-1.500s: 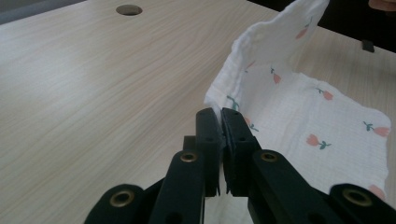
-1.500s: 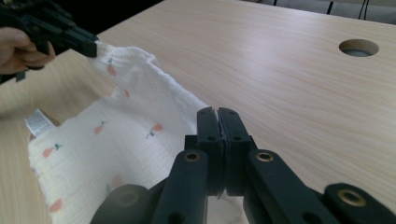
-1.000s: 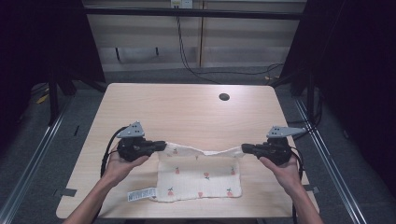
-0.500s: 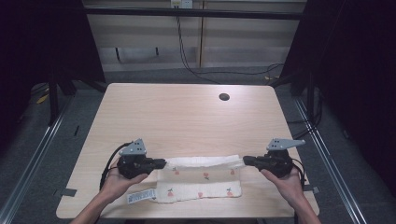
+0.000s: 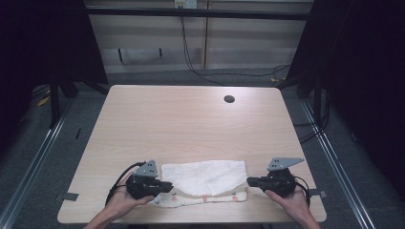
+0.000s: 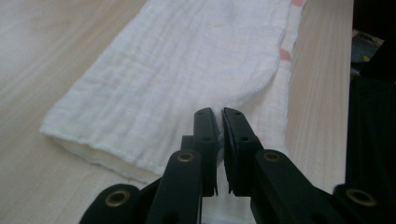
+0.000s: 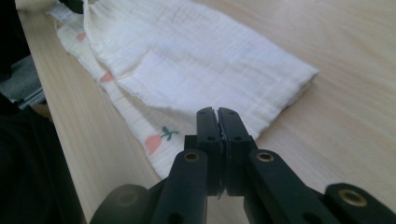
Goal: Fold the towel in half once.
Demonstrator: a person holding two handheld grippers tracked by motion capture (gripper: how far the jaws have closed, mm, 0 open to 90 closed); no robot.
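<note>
A white cloth [image 5: 205, 180] lies folded on the wooden table [image 5: 191, 124] at the near edge, toward 6 o'clock in the high view, with its upper layer plain white and a printed lower layer peeking out along the near side. The left gripper [image 5: 165, 187] sits at the cloth's 9 o'clock end, held by the person's left hand [image 5: 122, 202]; the right gripper [image 5: 249, 181] sits at the 3 o'clock end, held by the right hand [image 5: 291, 202]. From above, both sets of jaws are too small to judge.

The left gripper view settles its own pair: the left gripper [image 6: 220, 114] has its 2 jaws nearly pressed together, a thin slit between the tips, which lie over the cloth [image 6: 187, 70]; whether any fabric is caught in that slit cannot be told. This view also shows the folded edge as a thick double layer at 8 o'clock.

The right gripper view shows the right gripper [image 7: 217, 112] with its jaws pressed together, no gap visible, tips lying over the cloth's [image 7: 201, 60] near edge; a pinch on fabric cannot be confirmed. Here the small pink flower prints on the lower layer are plain, at 9 o'clock of the tips.

A dark round hole [image 5: 229, 99] marks the table at 1 o'clock.
</note>
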